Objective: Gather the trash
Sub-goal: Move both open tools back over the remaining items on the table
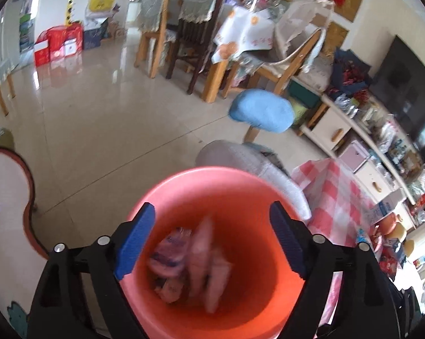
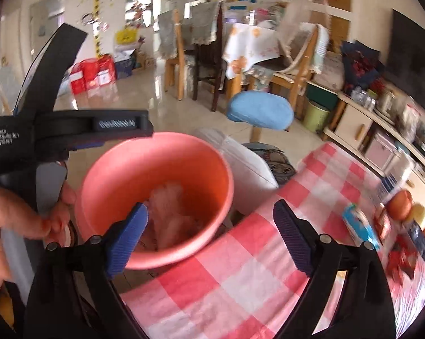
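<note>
Left wrist, trash [image 1: 190, 265] below open left gripper [image 1: 212, 243]

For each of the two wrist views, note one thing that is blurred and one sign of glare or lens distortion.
Left wrist view: the trash in the bin is smeared by motion; the glossy floor reflects window light, and the black corners show the fisheye circle. Right wrist view: the table items at right are streaked; the cabinet edge bows.
</note>
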